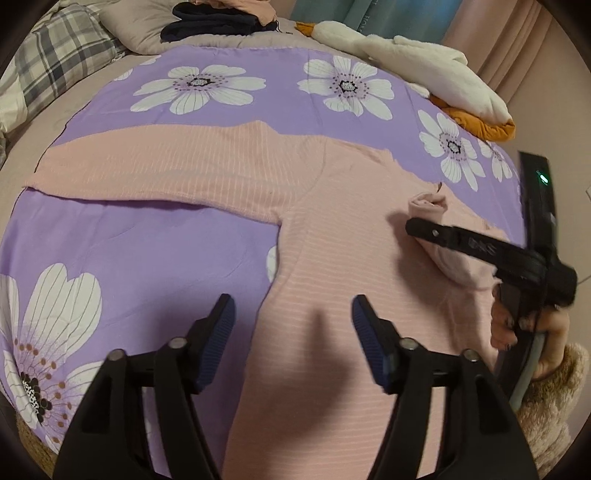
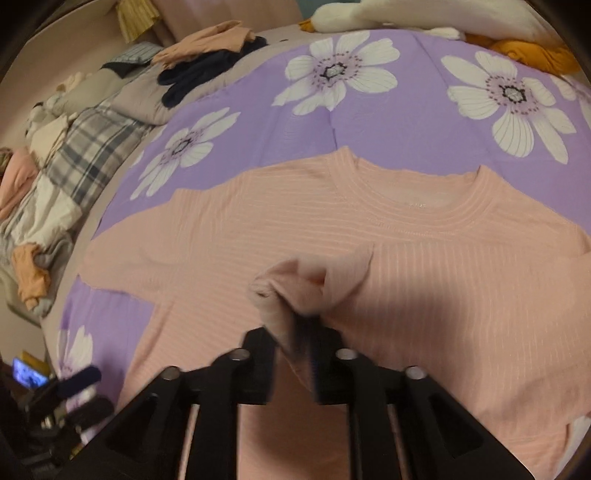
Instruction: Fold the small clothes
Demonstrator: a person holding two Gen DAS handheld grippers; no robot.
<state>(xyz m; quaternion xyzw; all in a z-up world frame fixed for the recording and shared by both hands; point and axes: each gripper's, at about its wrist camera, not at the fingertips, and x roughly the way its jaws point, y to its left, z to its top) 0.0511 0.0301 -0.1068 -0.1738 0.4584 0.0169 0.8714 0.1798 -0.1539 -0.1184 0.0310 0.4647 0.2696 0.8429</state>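
Note:
A pink ribbed sweater (image 1: 332, 221) (image 2: 443, 295) lies flat on a purple flowered sheet (image 1: 147, 240) (image 2: 369, 122), collar toward the far side. One sleeve (image 1: 166, 166) stretches out to the left. The other sleeve is folded in over the body, its bunched cuff (image 1: 428, 203) (image 2: 288, 284) standing up. My right gripper (image 2: 294, 332) (image 1: 424, 229) is low over the body; its jaws stand apart with that cuff loosely between them, blurred. My left gripper (image 1: 292, 301) hovers open over the sweater's lower left side, holding nothing.
A white plush toy (image 1: 424, 62) and an orange garment (image 1: 480, 125) lie at the sheet's far right. Dark and peach clothes (image 1: 214, 22) are piled at the far edge. A plaid pillow (image 1: 55, 62) lies at the left. A hand in a fuzzy sleeve (image 1: 554, 387) holds the right gripper.

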